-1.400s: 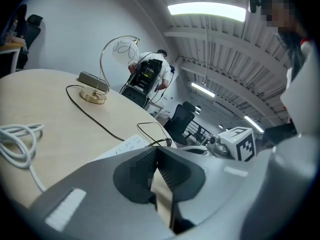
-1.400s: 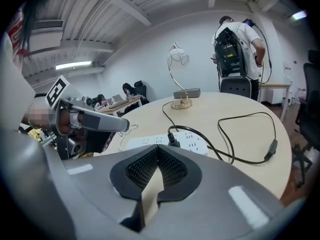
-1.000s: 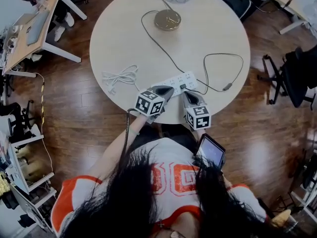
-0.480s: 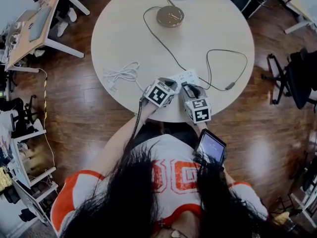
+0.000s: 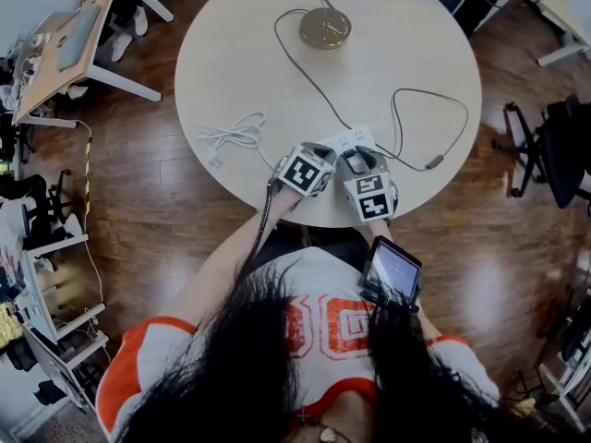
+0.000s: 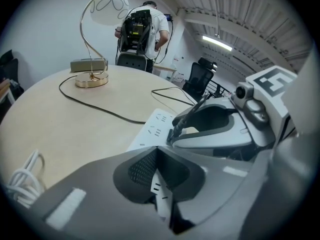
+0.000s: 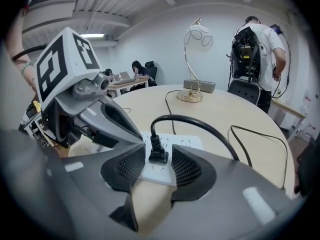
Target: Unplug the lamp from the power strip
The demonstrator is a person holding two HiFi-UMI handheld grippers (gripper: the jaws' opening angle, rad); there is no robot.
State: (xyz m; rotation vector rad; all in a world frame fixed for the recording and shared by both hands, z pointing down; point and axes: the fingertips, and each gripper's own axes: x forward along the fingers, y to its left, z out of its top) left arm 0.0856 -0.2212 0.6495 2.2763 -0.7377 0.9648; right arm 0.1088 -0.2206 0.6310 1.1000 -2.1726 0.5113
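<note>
1. My left tool (image 6: 156, 150) has its pads pressed together, tip against tip, with nothing pinched between them.
2. It sits low over the near end of the white power strip (image 5: 352, 139), and the strip's socket slots show through the gap behind the tips. I can't quite tell whether the tool actually bears down on the strip.
3. My right tool (image 7: 159, 165) is spread, with one pad on each side of the black plug (image 7: 158, 153). Both pads are close to the plug, and a sliver of space shows on either side.
4. The plug stands upright, seated in the power strip. Its black cord (image 7: 200, 126) arches up from it and off to my right.
5. From above, the two tools lie side by side at the near edge of the round counter (image 5: 231, 63), with the strip just beyond them.
6. The lamp (image 5: 325, 28) stands on its gold base toward the far side of the counter, well apart from the strip. Its curved gold stem carries a white globe shade.
7. A black cord runs from the lamp base across the counter toward the strip, and more black cord loops out on my right.
8. A coiled white cable (image 5: 231, 137) lies on the counter to the left of my left tool, apart from the strip.
</note>
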